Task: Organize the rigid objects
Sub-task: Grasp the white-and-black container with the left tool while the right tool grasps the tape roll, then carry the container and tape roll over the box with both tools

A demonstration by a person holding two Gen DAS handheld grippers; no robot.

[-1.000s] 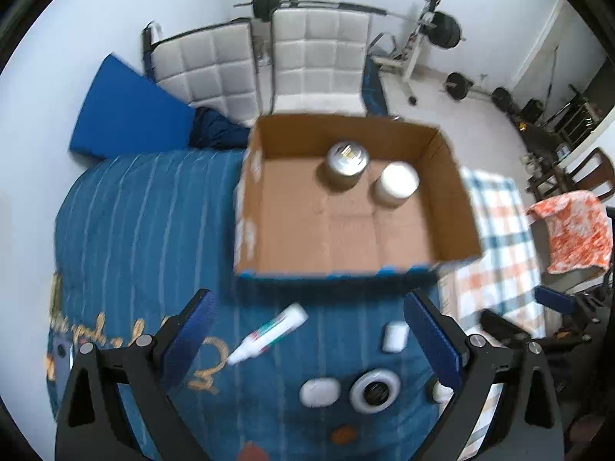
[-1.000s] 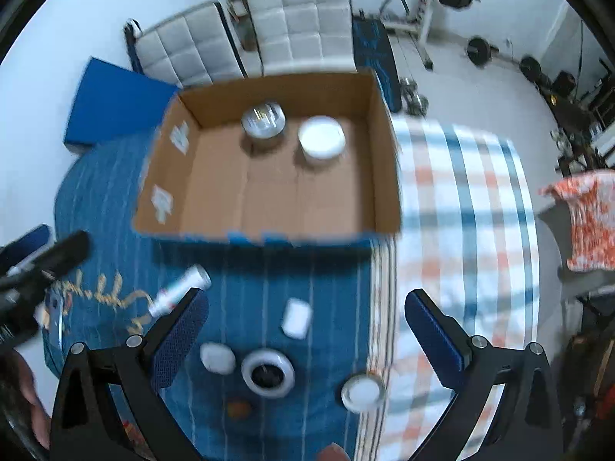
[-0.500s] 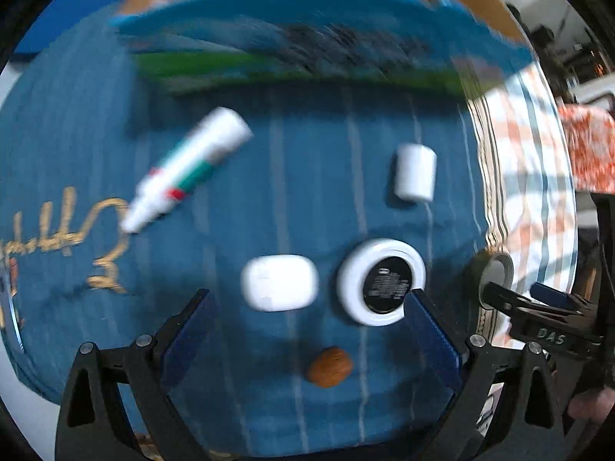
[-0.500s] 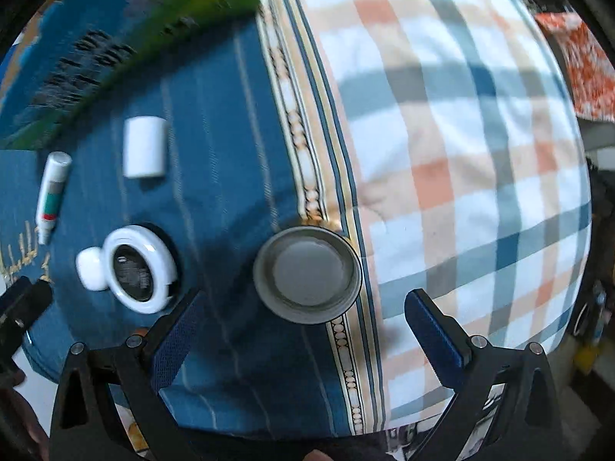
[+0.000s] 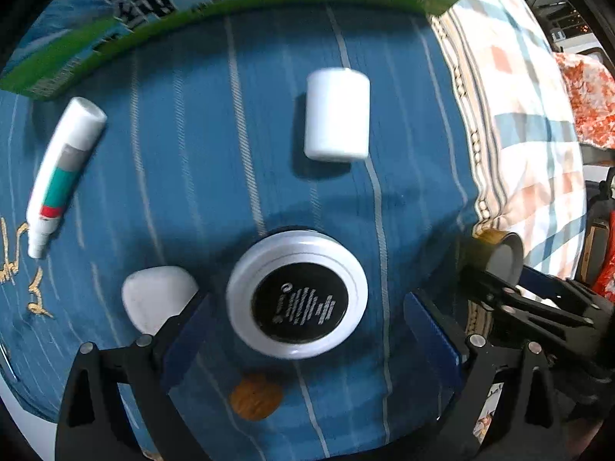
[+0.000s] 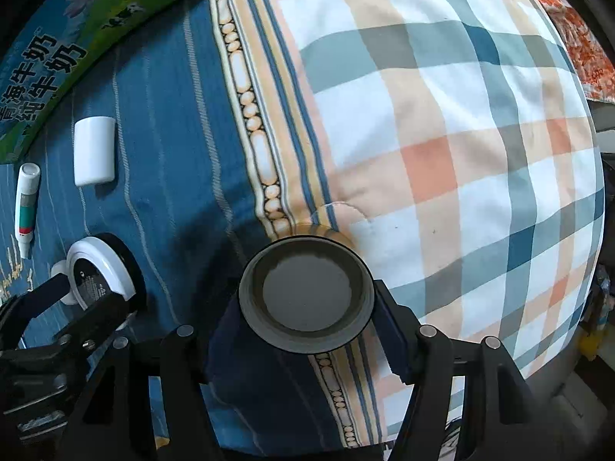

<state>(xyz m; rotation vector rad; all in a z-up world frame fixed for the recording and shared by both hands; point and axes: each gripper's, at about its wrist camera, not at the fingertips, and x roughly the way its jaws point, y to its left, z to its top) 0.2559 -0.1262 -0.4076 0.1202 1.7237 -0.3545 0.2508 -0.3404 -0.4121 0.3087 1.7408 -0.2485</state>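
Note:
My left gripper (image 5: 303,330) is open, its blue pads either side of a round white jar with a black lid label (image 5: 296,295) on the blue bedspread; there is a gap on each side. My right gripper (image 6: 307,322) is shut on a grey-lidded round jar (image 6: 306,292), both pads against its sides, at the seam of the blue and plaid covers. That jar shows in the left wrist view (image 5: 499,255). The white jar shows in the right wrist view (image 6: 98,272).
A white cylinder (image 5: 337,113), a white tube with green and red bands (image 5: 61,173), a white rounded case (image 5: 155,301) and a brown nut-like piece (image 5: 255,399) lie on the bedspread. The printed box wall (image 5: 192,4) runs along the top.
Both grippers have dropped low to the bed. The left one now straddles the white jar. The right gripper's jaws have closed onto the grey-lidded jar.

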